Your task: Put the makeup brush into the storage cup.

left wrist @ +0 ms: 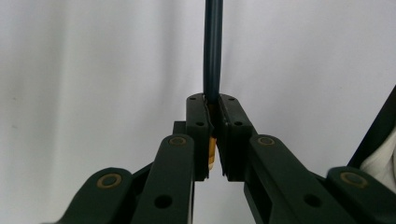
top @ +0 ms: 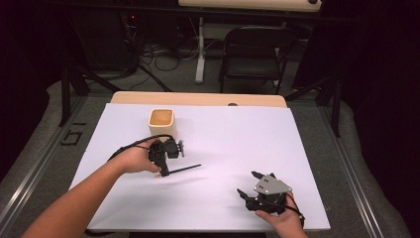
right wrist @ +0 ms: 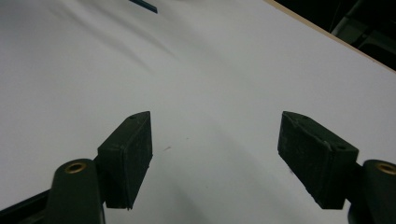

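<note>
A person's left tool (top: pixel 165 163) is clamped on the near end of a slim dark pencil (top: pixel 184 169), a yellowish stub showing between the pads in the left gripper view (left wrist: pixel 212 148), while the shaft runs straight out ahead (left wrist: pixel 212 51) over the white tabletop (top: pixel 223 134). In the high view the pencil juts rightward, low above the sheet, with a small tan cup (top: pixel 161 122) standing just beyond the hand. The likely step is carrying the pencil to that cup; done well, the grip holds firm near the end, the wrist tips the free end up, then lowers it inside the rim without nudging the cup. The left forearm reaches in diagonally, hand wrapped around the tool. The right tool (top: pixel 249 184) rests near the front edge, jaws apart and empty, aimed across the sheet. Whether the pencil's tip touches the sheet is hard to tell.
</note>
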### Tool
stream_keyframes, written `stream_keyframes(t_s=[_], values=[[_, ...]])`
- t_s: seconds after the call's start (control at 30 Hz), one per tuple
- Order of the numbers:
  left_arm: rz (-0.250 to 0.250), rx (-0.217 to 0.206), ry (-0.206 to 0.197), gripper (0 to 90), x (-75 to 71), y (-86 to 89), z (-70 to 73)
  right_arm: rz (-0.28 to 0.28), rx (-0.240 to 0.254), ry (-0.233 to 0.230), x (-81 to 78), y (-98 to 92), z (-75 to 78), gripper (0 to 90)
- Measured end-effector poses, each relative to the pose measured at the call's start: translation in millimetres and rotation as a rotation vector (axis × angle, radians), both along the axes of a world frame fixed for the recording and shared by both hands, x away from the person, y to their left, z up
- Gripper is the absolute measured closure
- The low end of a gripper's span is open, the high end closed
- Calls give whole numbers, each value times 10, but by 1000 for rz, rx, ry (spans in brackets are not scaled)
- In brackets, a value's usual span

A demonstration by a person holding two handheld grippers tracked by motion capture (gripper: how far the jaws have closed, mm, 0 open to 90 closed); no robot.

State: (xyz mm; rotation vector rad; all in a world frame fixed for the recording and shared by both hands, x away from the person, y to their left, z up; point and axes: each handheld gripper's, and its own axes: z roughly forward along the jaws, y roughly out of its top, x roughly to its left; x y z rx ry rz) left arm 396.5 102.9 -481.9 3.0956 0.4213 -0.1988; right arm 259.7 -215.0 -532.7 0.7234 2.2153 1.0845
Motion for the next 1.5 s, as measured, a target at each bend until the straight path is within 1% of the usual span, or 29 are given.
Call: stream_keyframes(t_s=[0.1,0.17,0.23,0.37,0.4,0.47,0.5,0.57,0.63,0.67,0.7,0.77,0.8,0.83,0.87,0.9,0.93,0.97,1.0,1.03,1.07,1.13,1.17,1.2,1.23,1.3,1.37,1.47,1.5], values=[[2,-6,-6,842,-13,-18,5,28,-76,-35,-7,97,-9,263],[-3,-1,0,842,-12,-30,17,47,-109,-52,-8,147,-14,263],[-6,-5,-6,842,-21,-39,23,58,-147,-68,-5,186,-12,263],[-6,-10,-11,842,-38,-52,25,84,-203,-88,26,268,16,267],[-8,-4,-11,842,-40,-56,29,91,-212,-100,33,289,25,270],[-11,-2,-11,842,-35,-61,39,103,-246,-117,47,330,46,275],[-10,-6,-11,842,-36,-61,42,108,-266,-117,54,349,57,284],[-10,-4,-12,842,-33,-66,50,120,-288,-107,67,389,64,287],[-11,-4,-11,842,-34,-71,52,131,-312,-122,75,420,57,290],[-11,-2,-11,842,-35,-74,53,128,-325,-118,72,434,55,292],[-10,-1,-13,842,-36,-78,53,134,-335,-125,80,446,48,293],[-12,-1,-12,843,-35,-84,56,130,-355,-120,84,465,45,299],[-16,3,-10,842,-34,-89,61,135,-357,-126,89,473,43,302],[-15,-4,-13,842,-37,-92,60,136,-368,-124,92,478,49,301],[-16,-3,-12,842,-39,-98,62,137,-377,-138,97,483,53,300],[-18,-2,-14,842,-40,-104,64,129,-389,-141,92,490,64,300],[-21,2,-12,842,-38,-112,71,133,-386,-149,95,498,67,306],[-20,-3,-12,842,-40,-118,72,140,-387,-144,95,503,77,312],[-22,-3,-14,842,-41,-127,77,157,-381,-156,105,510,80,314],[-19,-7,-14,842,-43,-135,78,161,-379,-163,101,520,81,315],[-22,-3,-15,842,-44,-146,81,168,-386,-170,101,529,85,315],[-28,-2,-16,842,-45,-167,82,175,-410,-176,94,560,96,316],[-33,1,-15,842,-44,-179,85,185,-426,-184,90,574,104,318],[-35,2,-15,842,-45,-190,87,192,-431,-196,90,593,103,326],[-33,-4,-16,842,-48,-198,84,198,-452,-197,85,607,111,331],[-39,2,-14,842,-46,-217,88,206,-470,-215,80,643,112,348],[-40,2,-15,842,-49,-232,87,213,-484,-223,74,678,113,365],[-41,-2,-12,842,-48,-256,91,211,-490,-228,74,728,109,385],[-44,-5,-14,842,-49,-264,89,213,-484,-230,74,748,103,393]])
